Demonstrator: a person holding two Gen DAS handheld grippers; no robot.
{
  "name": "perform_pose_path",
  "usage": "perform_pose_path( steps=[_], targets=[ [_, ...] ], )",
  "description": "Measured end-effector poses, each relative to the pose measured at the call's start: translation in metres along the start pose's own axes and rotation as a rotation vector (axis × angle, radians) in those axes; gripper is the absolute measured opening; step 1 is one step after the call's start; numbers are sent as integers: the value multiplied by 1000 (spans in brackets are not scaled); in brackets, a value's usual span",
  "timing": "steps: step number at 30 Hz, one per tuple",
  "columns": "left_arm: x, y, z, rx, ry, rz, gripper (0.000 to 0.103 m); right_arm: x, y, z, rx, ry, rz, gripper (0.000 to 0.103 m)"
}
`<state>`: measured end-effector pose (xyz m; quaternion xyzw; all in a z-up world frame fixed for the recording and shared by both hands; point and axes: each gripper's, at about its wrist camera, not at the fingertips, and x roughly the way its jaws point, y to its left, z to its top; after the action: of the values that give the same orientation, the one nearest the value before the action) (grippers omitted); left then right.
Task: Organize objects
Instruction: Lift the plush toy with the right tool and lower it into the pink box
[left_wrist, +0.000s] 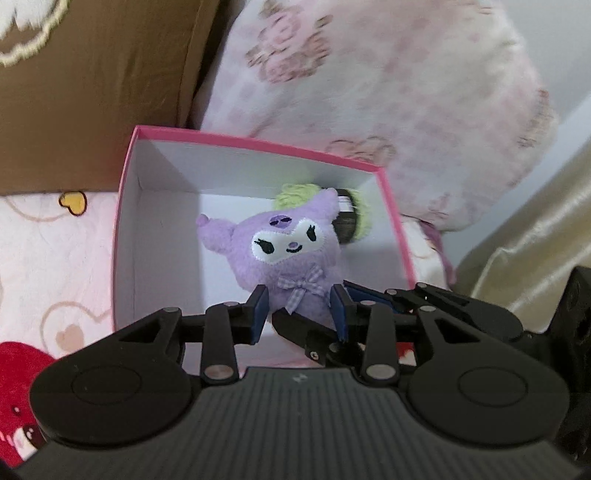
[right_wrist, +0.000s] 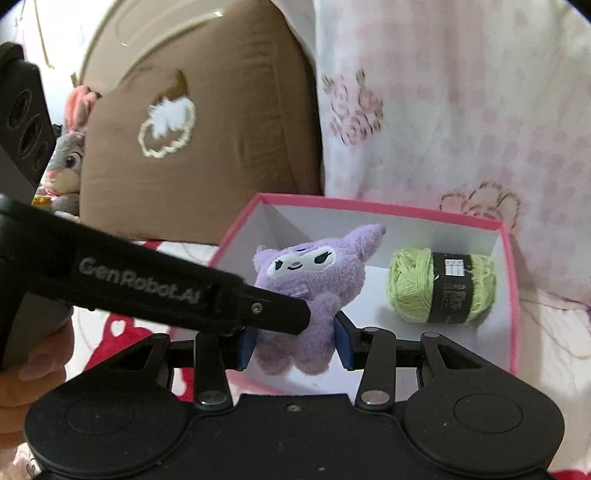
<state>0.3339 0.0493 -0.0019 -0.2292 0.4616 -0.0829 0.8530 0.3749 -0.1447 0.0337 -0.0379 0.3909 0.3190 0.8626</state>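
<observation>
Both claws — left (left_wrist: 300, 309), right (right_wrist: 294, 341) — clamp the purple plush (left_wrist: 282, 254), which half-hides the green yarn (left_wrist: 295, 195).

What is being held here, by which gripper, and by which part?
The fluffy purple plush toy, over the pink-rimmed white box. The right gripper clamps its lower body; the left gripper also flanks it, contact uncertain.

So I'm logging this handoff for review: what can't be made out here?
- Left wrist view: most of the green yarn ball is hidden behind the purple plush.
- Right wrist view: the left gripper covers the plush's side, so which gripper bears it is unclear.
- Yarn label text: too small.
</observation>
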Motion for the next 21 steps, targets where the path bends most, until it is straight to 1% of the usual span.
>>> perform_pose_path(
  steps=[4,9,13,16,19,21],
  targets=[
    [39,14,22,-55,45,24,34,37,-22,9,84,46,13,48],
    [74,29,40,-108,78,57,34,74,-39,19,129,103,26,48],
    [91,40,44,-151,100,70,34,95,-40,24,101,162,23,48],
    [100,46,44,-188,101,62,34,104,-36,25,27,181,1,48],
    [110,50,41,-222,103,68,34,109,-37,24,-12,202,-7,48],
    [117,50,39,-243,103,77,32,110,-36,21,-41,208,-28,48]
  ],
)
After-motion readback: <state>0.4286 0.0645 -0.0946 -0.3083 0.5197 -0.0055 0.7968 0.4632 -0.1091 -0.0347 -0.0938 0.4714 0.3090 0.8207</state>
